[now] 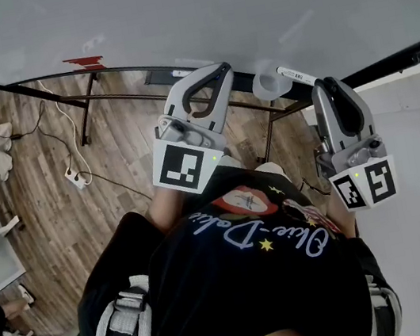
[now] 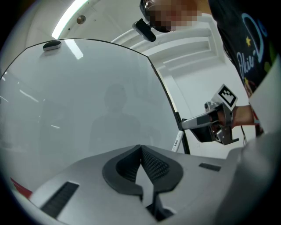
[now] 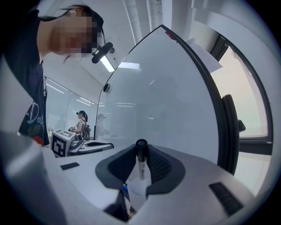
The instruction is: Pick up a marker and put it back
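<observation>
My right gripper (image 1: 325, 85) pinches a white-barrelled marker with a black cap (image 3: 141, 165). The pads press on the barrel from both sides, the cap stands above them, and the printed barrel runs down through the gap. My left gripper (image 2: 141, 151) is pressed together with nothing between its pads. It sits left of centre in the head view, well apart from the marker. In that view the marker lies just right of centre near the top, close against the black rail (image 1: 404, 58) that edges the large glossy whiteboard (image 1: 182, 7). I cannot tell whether it touches the rail.

I judge the marker to be lifted, with the return still to do. To do that well I would hold the squeeze even, since a smooth round barrel can roll or pivot between two pads. I would bring the barrel in line with the rail, not across it, and spread the pads only once its weight rests on the ledge. Then I would draw straight back so neither pad drags it off, and leave the left gripper where it is.

The board is blank and shiny and mirrors the ceiling lights. A small red piece (image 1: 84, 63) sits at its edge in the upper left. Brown metal stand legs (image 1: 87, 116) drop to a wood-plank floor (image 1: 37, 193), where a white power strip with its cable (image 1: 75, 177) lies. At the lower left of the right gripper view another person (image 3: 81, 123) stands far off, and a pale window (image 3: 250, 110) fills the right edge.
</observation>
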`<state>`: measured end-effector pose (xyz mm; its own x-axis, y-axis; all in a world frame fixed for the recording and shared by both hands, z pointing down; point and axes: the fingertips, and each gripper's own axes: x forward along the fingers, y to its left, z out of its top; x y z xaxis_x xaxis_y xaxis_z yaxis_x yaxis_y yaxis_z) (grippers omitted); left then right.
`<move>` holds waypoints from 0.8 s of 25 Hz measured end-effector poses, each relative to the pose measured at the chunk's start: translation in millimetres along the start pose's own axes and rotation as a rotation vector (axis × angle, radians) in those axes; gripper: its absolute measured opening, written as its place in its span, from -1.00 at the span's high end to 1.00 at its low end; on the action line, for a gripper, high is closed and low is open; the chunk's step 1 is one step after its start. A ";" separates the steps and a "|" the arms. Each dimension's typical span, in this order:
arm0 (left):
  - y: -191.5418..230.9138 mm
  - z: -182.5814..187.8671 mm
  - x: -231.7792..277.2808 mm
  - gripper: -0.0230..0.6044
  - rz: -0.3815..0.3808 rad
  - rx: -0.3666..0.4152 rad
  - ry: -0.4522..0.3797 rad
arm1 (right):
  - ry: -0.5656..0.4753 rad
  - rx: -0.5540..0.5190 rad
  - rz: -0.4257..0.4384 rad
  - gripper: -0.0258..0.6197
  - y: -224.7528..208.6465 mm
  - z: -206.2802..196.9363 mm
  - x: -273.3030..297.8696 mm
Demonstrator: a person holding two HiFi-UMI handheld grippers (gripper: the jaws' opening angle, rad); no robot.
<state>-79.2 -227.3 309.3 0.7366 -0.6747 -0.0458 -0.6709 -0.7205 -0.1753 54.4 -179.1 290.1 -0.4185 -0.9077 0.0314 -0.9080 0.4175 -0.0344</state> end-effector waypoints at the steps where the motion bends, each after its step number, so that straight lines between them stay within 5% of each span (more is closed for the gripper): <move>1: 0.0 0.2 0.5 0.92 0.001 -0.001 0.000 | 0.000 0.000 0.001 0.69 -0.4 0.3 0.1; 20: 5.3 -1.0 -0.9 0.92 0.018 0.010 0.004 | 0.034 -0.005 0.009 0.69 -3.8 -16.1 12.3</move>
<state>-83.5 -230.6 309.4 0.7242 -0.6881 -0.0449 -0.6830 -0.7067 -0.1847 52.5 -191.2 306.7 -0.4271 -0.9018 0.0651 -0.9042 0.4261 -0.0298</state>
